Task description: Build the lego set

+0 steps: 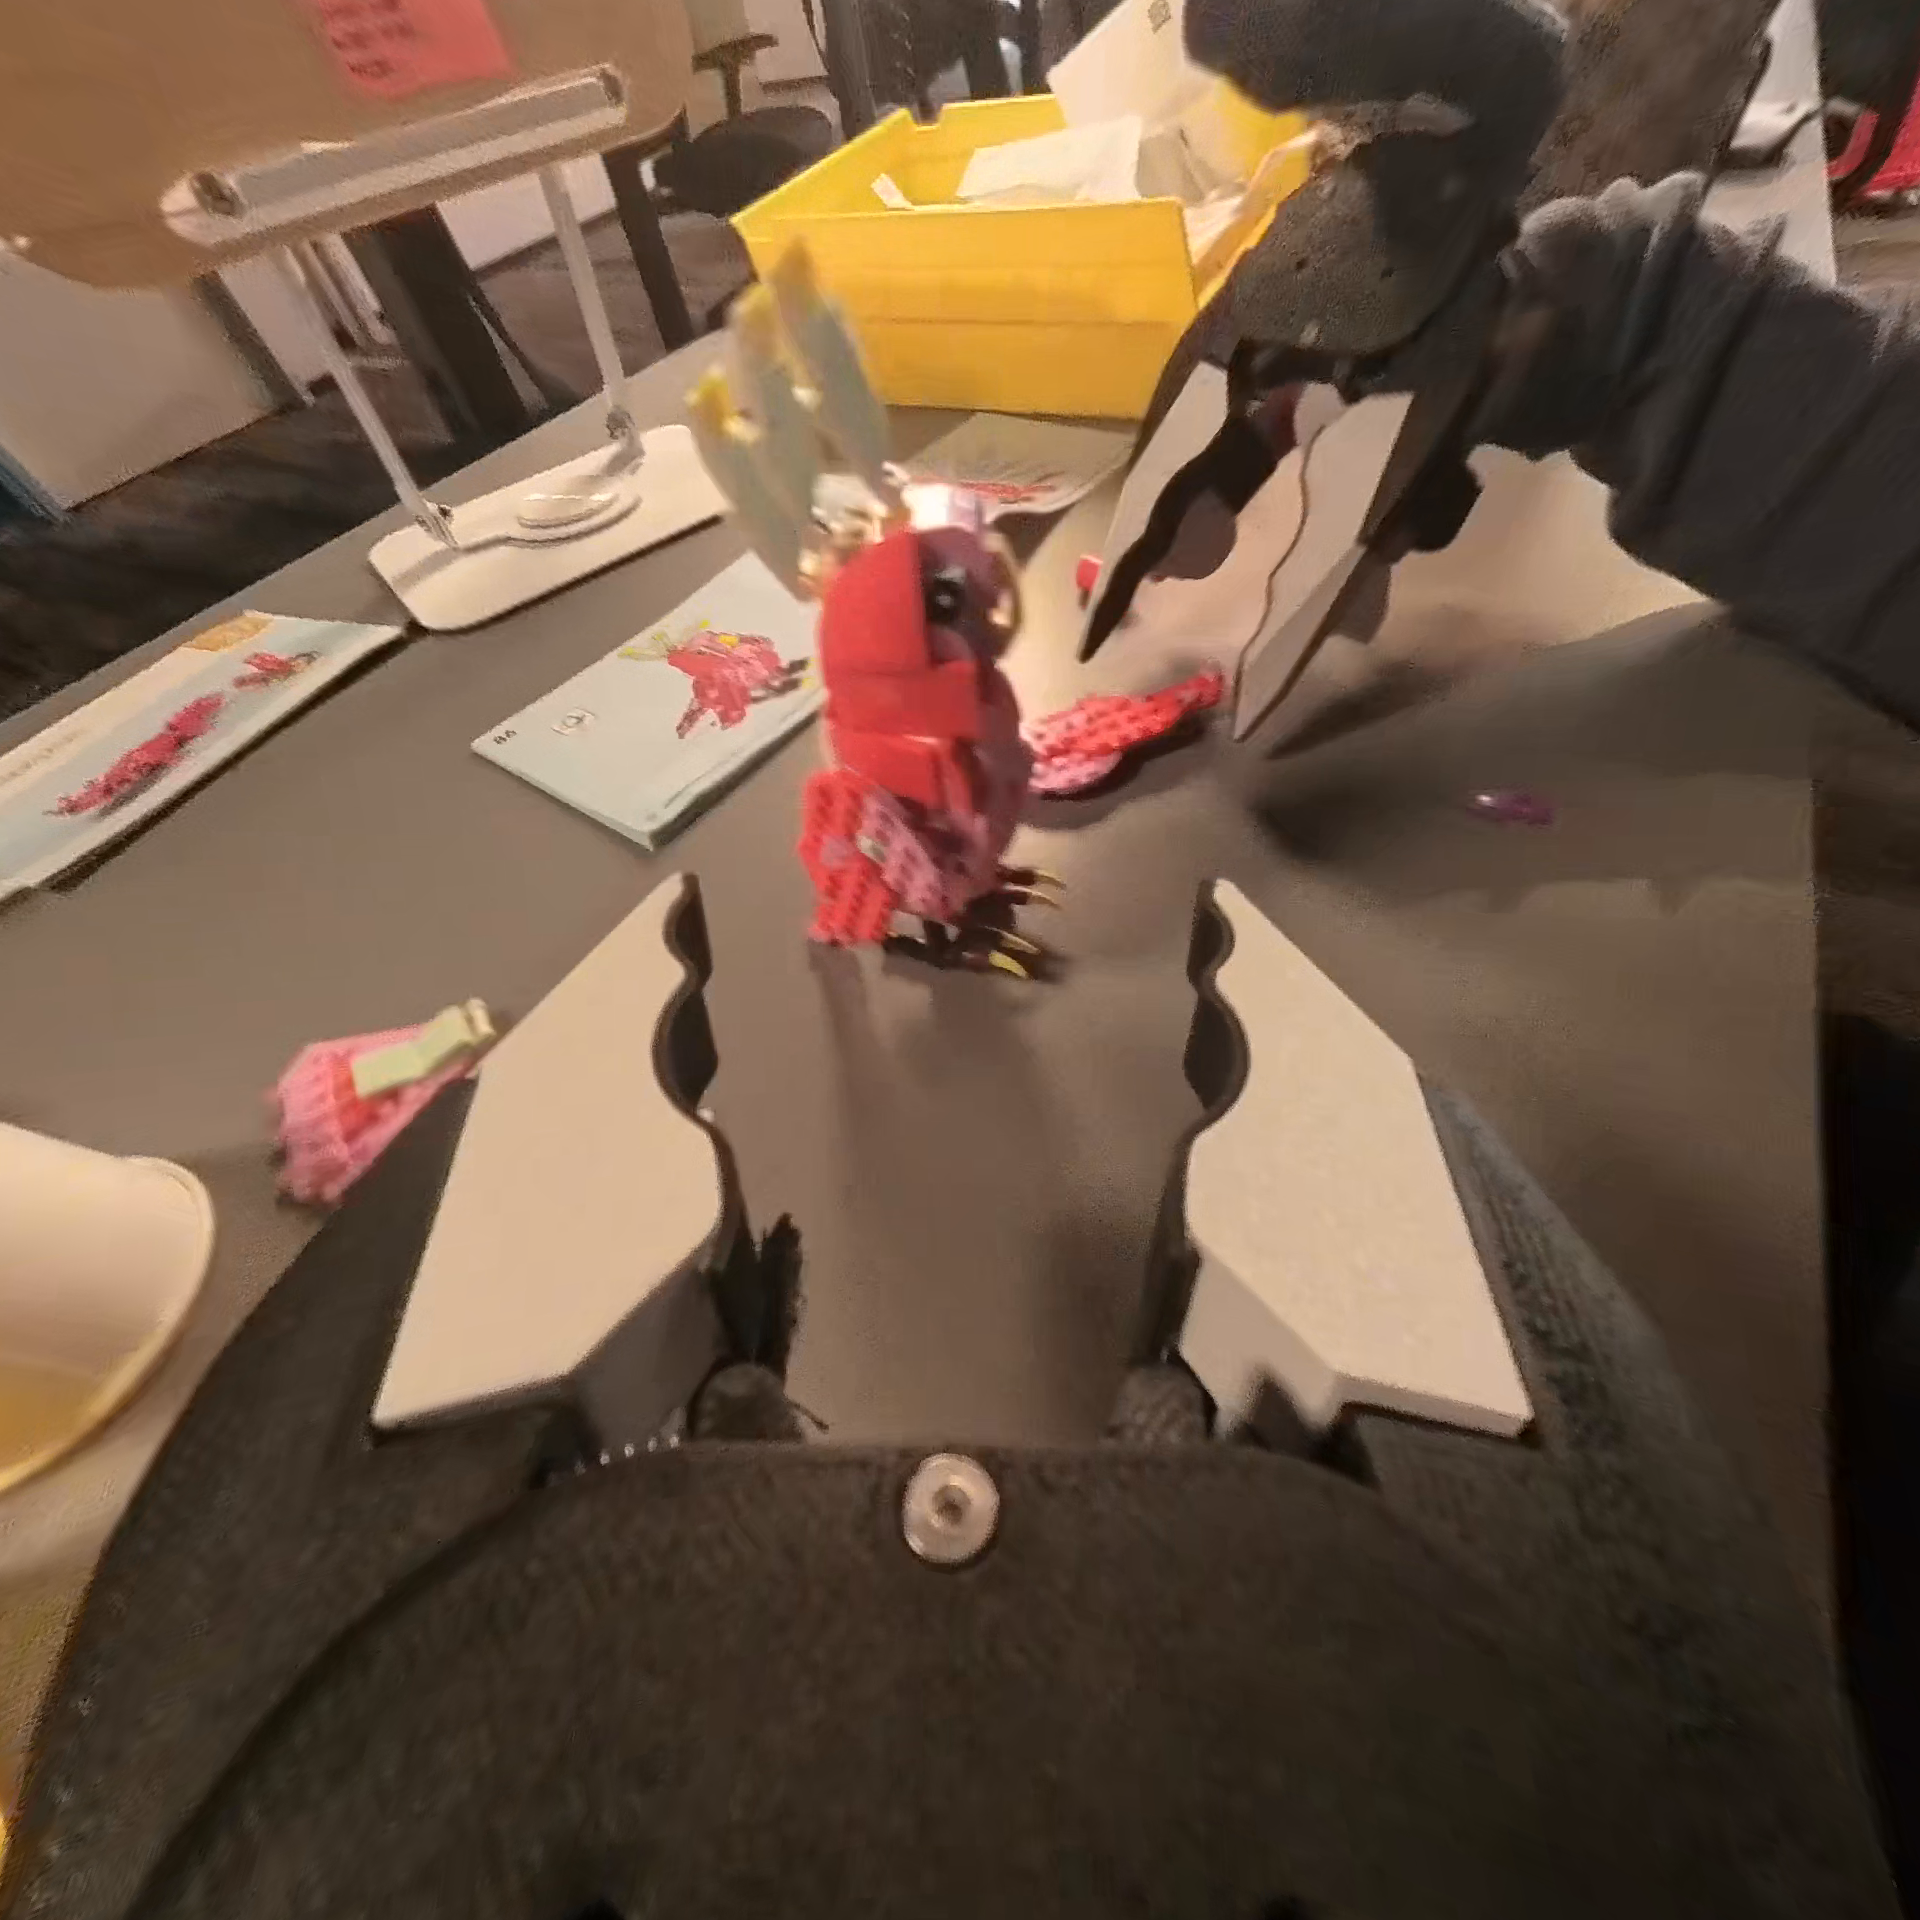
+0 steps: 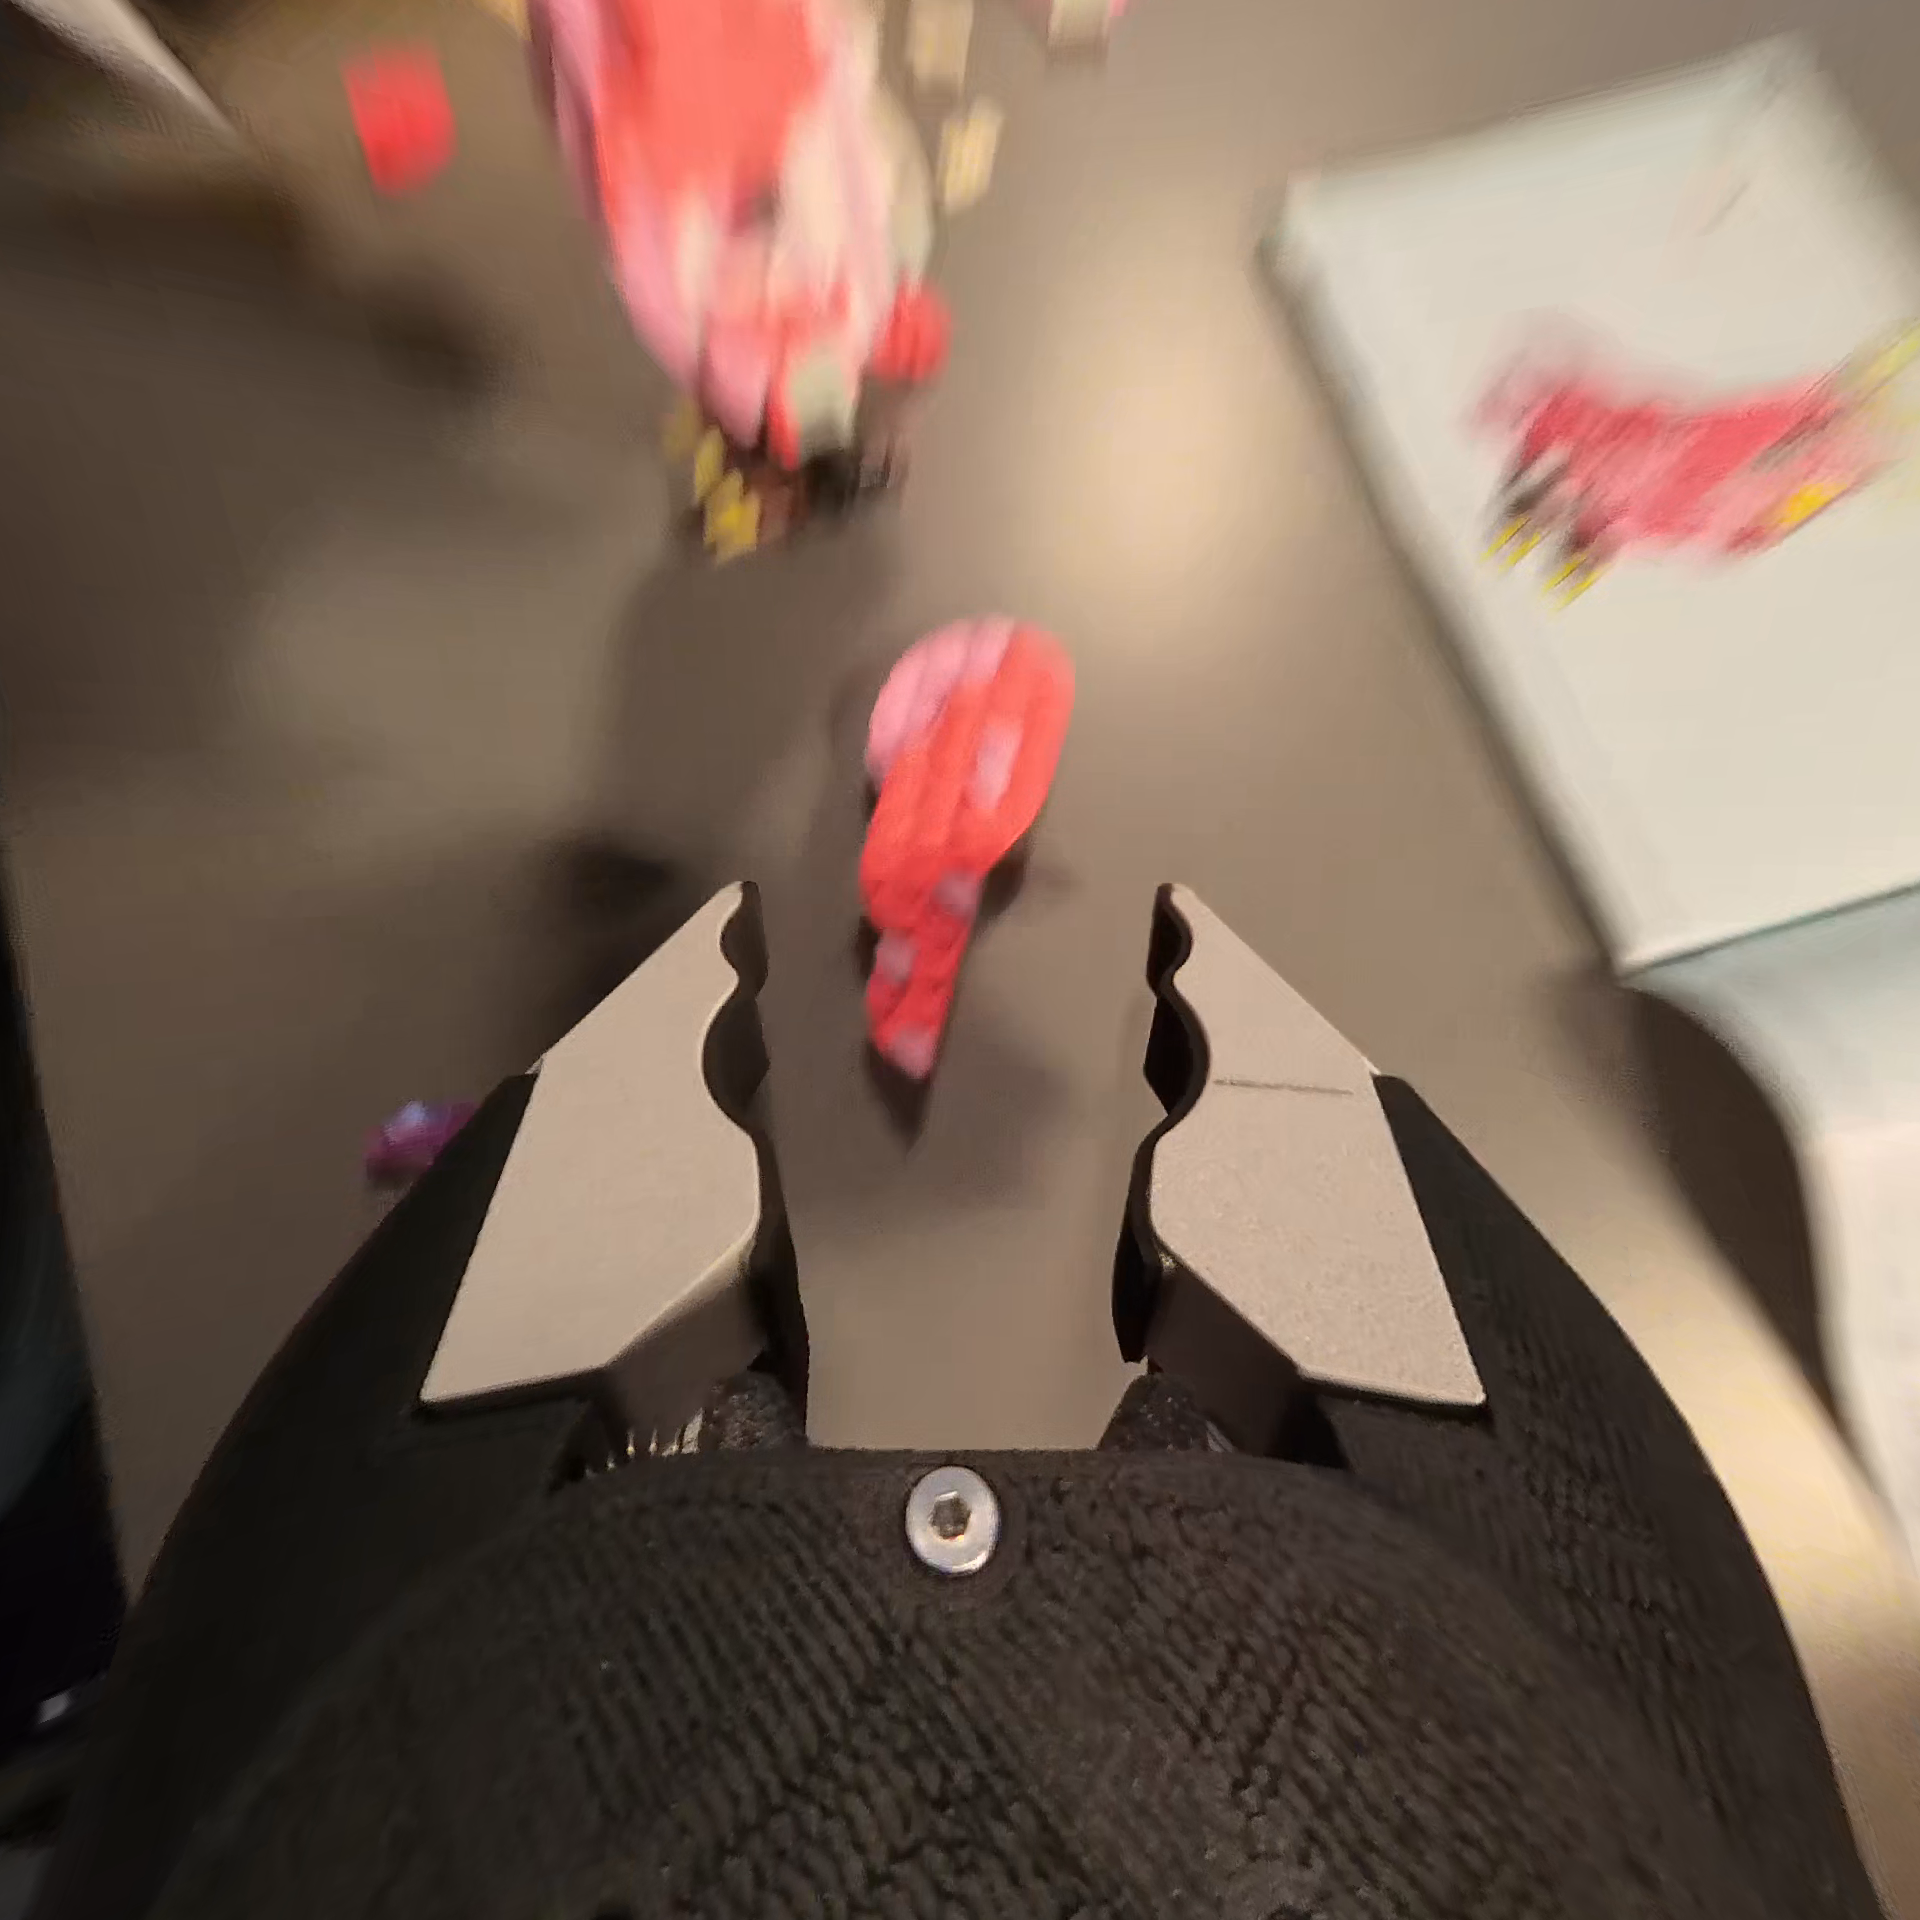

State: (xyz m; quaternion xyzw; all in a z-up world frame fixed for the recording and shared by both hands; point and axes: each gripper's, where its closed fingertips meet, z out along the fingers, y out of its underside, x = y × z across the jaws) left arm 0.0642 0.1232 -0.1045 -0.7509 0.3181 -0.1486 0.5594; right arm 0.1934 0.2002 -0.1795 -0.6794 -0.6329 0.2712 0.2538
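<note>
My left gripper [image 1: 951, 904] hangs low over the dark table [image 1: 312, 883] with its fingers wide apart and nothing between them. The red and pink brick-built bird [image 1: 920, 748] stands upright on the table just beyond my fingertips, roughly centred between them and touching neither. A pink brick wing piece [image 1: 364, 1101] lies just left of my left finger. My right gripper [image 2: 956, 904] is spread too, gripping nothing; a flat red and pink wing piece [image 2: 956, 831] lies on the table just ahead of its tips, clear of both pads. An instruction booklet [image 1: 665, 717] lies left of the bird.
</note>
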